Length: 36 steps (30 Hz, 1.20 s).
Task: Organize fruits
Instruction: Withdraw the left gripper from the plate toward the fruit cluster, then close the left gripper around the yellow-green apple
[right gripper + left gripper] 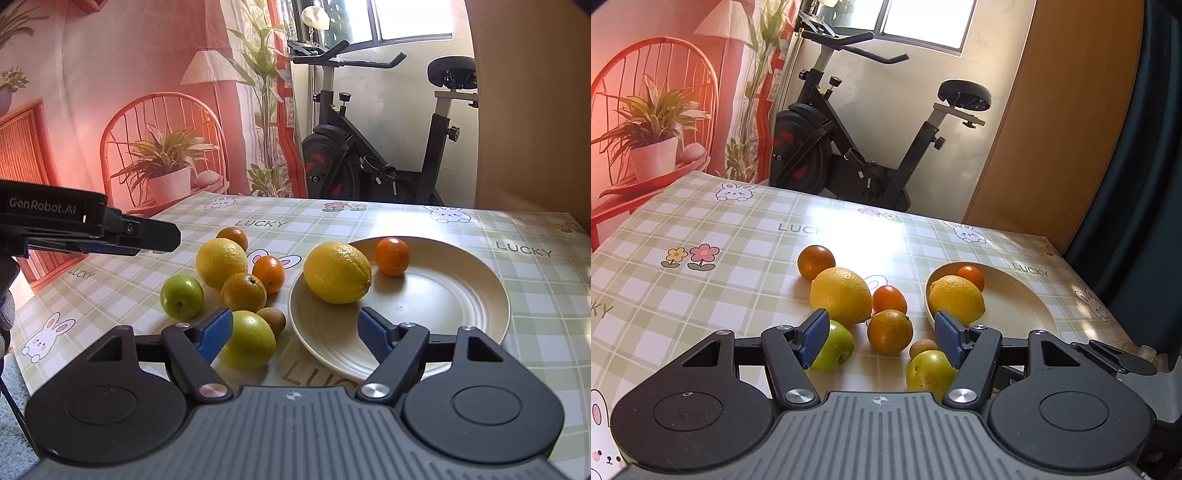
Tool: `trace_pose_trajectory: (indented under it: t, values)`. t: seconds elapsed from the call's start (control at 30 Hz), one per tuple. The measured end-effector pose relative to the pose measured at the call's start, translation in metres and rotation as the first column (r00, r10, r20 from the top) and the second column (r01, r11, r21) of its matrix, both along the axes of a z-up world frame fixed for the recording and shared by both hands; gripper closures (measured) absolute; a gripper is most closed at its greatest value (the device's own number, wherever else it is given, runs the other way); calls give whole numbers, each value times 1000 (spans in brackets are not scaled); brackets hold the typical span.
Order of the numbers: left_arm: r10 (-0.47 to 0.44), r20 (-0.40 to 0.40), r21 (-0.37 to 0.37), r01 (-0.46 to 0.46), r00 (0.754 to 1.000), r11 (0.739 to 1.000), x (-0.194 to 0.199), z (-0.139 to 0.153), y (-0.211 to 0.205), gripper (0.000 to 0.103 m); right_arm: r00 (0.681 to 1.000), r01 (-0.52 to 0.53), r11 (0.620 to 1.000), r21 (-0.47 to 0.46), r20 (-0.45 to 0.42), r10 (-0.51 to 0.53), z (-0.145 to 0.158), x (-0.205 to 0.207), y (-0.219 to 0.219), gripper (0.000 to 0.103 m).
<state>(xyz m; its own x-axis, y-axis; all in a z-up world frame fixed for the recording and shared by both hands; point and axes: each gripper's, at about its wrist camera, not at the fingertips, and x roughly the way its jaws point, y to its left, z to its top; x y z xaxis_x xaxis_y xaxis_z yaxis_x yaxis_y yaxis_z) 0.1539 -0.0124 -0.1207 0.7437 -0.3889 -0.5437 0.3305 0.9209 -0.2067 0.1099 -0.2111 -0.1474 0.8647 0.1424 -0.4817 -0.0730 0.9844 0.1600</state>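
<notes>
- Fruit lies in two groups on the checked tablecloth point(110, 295): some on a cream plate point(461, 314), the rest loose just to its left.
- On the plate sit a big lemon point(337, 272), near the left rim, and a small orange point(392, 256) just behind it to the right, close but apart.
- Loose heap beside the plate: a second lemon point(221, 262), a dark orange point(232, 236) behind it, a bright small orange point(269, 273), a speckled orange point(243, 291), a green apple point(181, 297) at the left, a yellow-green apple point(249, 345) nearest the camera, and a small brown fruit point(273, 319) touching that apple and close to the plate's rim.
- Right gripper point(295, 332) hangs over the near edge of the plate with its jaws apart and nothing between the blue pads.
- Left gripper point(881, 339) hangs over the loose heap, jaws apart and empty; the speckled orange point(890, 331) shows in the gap beyond the pads.
- Exercise bike point(369, 147) stands behind the table, next to a printed backdrop point(147, 110) of a chair and plants.
</notes>
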Motion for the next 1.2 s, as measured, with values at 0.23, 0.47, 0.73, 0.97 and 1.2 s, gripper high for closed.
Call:
trace_pose_trajectory:
  t: [0.23,0.47,0.73,0.97,1.2]
  values:
    - [33,-23,-22,-33,999,999,-12,-9,13,38,1000,15,1000,16,-13,-15,3,-16,-2,26]
    - [28,-34,-19,-29,999,999,-19,-18,14,38,999,-9,1000,30,-44,11,-1,-24,3,31]
    - [44,-65,-21,-46,997,999,-18,-27,17,38,986,-138,990,24,-95,140,-13,-28,23,46]
    - [30,-85,-25,-32,996,999,-15,-30,14,38,980,-167,986,13,-106,168,-19,-26,33,47]
    - [-82,-83,-26,80,993,996,-6,-30,-5,42,986,-131,991,6,-101,131,-21,-16,27,47]
